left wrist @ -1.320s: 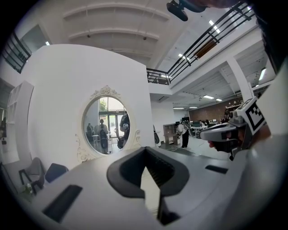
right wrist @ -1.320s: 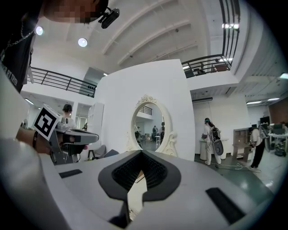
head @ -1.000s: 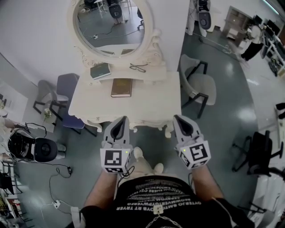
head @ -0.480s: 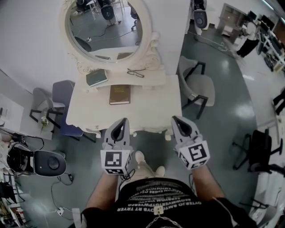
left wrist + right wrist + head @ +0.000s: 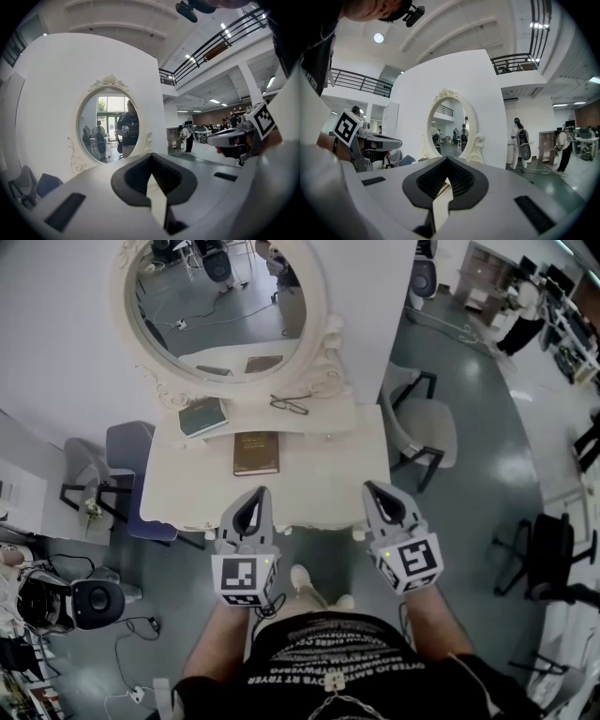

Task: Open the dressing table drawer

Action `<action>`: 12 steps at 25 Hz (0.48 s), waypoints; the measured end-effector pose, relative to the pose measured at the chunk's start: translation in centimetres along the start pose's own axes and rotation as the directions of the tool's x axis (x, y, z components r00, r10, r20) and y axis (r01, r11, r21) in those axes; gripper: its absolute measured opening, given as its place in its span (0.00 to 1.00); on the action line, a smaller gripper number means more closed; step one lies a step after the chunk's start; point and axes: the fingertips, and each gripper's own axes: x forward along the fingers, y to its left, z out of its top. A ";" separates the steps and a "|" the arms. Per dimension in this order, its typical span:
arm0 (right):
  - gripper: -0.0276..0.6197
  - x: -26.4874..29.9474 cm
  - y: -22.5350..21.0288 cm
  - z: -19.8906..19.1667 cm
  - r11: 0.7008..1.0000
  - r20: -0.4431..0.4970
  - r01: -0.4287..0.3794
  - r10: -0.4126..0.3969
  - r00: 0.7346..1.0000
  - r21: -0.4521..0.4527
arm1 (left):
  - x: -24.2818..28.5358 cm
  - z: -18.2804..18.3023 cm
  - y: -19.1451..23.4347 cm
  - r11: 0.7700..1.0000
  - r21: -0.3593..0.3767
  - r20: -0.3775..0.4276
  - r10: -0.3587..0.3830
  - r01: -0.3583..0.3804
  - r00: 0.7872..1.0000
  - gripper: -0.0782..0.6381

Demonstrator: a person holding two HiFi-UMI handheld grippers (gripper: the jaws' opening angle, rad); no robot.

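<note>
The white dressing table (image 5: 328, 474) stands against the wall under its oval mirror (image 5: 220, 296). The head view looks steeply down on the tabletop, so the drawer front below the near edge is hidden. My left gripper (image 5: 249, 495) hovers just short of that near edge, left of centre, jaws closed together and empty. My right gripper (image 5: 375, 489) is level with it to the right, also shut and holding nothing. In the left gripper view the closed jaws (image 5: 150, 173) point at the mirror (image 5: 110, 124). The right gripper view shows its closed jaws (image 5: 446, 180) facing the mirror (image 5: 452, 129).
On the tabletop lie a brown book (image 5: 256, 453), a green book (image 5: 203, 416) and a pair of glasses (image 5: 291, 406). A pale chair (image 5: 427, 432) stands to the right of the table, grey-blue chairs (image 5: 131, 451) to the left. A black round device (image 5: 84, 601) and cables are on the floor.
Both grippers have moved forward together toward the table. The tabletop's near edge now lies closer to their tips. The jaws have stayed closed.
</note>
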 end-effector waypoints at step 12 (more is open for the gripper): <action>0.03 6.7 -0.3 1.9 0.999 0.027 0.052 -0.052 0.998 0.009 | 4.9 0.3 5.7 0.999 0.016 0.015 -0.046 0.046 0.999 0.11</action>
